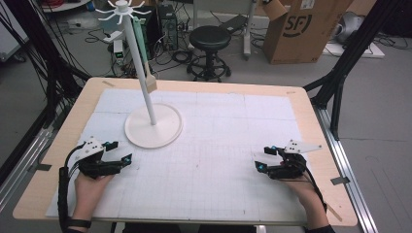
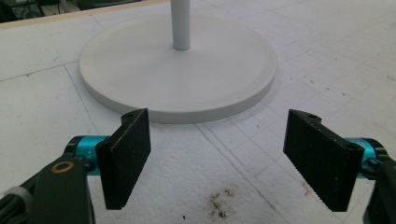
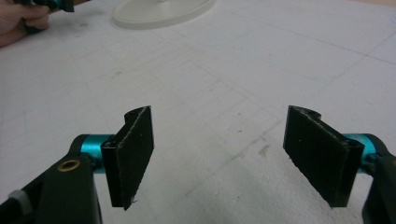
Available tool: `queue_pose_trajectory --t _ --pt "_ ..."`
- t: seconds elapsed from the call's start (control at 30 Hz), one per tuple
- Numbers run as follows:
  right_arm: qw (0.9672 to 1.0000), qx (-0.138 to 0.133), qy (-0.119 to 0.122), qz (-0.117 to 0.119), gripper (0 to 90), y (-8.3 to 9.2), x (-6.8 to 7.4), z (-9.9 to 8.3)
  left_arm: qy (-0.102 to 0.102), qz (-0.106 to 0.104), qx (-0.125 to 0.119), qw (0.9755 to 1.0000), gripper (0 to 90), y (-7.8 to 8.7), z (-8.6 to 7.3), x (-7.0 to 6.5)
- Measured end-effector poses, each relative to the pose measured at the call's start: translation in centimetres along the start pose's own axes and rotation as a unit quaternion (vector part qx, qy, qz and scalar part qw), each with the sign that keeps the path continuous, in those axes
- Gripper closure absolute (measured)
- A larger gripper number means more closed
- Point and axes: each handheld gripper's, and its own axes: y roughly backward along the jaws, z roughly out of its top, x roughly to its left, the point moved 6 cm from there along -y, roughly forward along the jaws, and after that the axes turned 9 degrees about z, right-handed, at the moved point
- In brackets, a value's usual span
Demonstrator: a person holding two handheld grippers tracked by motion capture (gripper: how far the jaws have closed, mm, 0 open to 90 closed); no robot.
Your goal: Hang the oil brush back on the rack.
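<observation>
High view: brush (image 1: 151, 83) hangs on rack (image 1: 153, 125); L view: base

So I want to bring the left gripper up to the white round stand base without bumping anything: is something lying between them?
Nothing visible. The left gripper, jaws open and empty, faces the white round stand base across bare white foam board; just a small dark smudge marks the board near the jaws.

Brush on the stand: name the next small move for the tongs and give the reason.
Probably lift the right tongs toward the brush hanging from the white stand. Both tongs rest low on the table, jaws open with nothing between them, and the left tongs already sit by the stand's base.
</observation>
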Motion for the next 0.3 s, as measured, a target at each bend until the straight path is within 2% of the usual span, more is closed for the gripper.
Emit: queue_pose_trajectory --t 0.3 --pt "0.9999 0.011 0.002 -0.011 23.7 -0.38 -0.33 -0.56 0.001 0.001 0.000 1.0000 23.7 0.00 0.00 0.05"
